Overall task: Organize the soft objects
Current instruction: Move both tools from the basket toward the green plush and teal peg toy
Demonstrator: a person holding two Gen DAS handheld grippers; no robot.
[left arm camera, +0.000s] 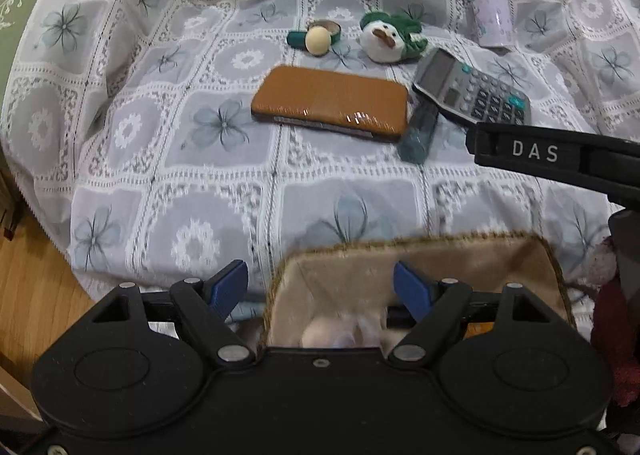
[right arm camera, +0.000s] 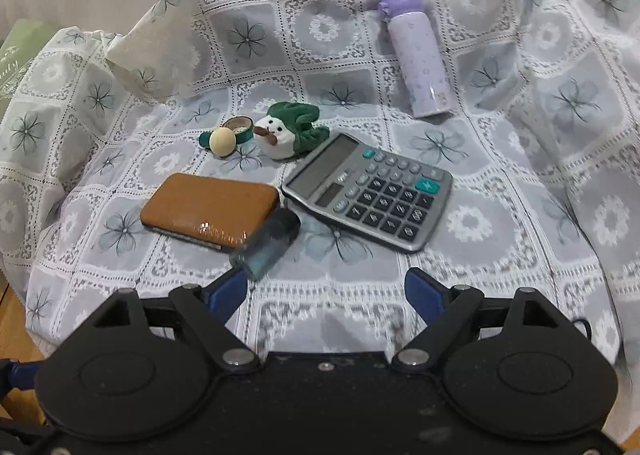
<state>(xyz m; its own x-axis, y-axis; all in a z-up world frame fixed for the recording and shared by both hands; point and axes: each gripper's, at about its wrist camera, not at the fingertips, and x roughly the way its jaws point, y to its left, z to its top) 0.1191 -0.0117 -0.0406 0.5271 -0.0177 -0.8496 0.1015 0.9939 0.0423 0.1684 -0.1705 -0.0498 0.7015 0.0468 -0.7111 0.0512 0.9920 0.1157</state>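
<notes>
A white plush duck with a green hood (left arm camera: 390, 38) lies on the patterned cloth at the back, also in the right wrist view (right arm camera: 284, 131). A beige fabric basket (left arm camera: 420, 279) sits right in front of my left gripper (left arm camera: 322, 287), with something pale and soft inside (left arm camera: 332, 331). The left gripper is open, its right finger over the basket mouth. My right gripper (right arm camera: 326, 295) is open and empty above the cloth, just short of a small teal bottle (right arm camera: 266, 241). Its arm (left arm camera: 552, 155) shows in the left wrist view.
A brown case (right arm camera: 208, 209), a grey calculator (right arm camera: 372, 191), a lilac bottle (right arm camera: 416, 55), a cream ball (right arm camera: 223, 141) and green tape rolls (right arm camera: 242, 127) lie on the cloth. A dark red soft thing (left arm camera: 612, 335) sits at the right edge. Wooden floor (left arm camera: 32, 295) lies to the left.
</notes>
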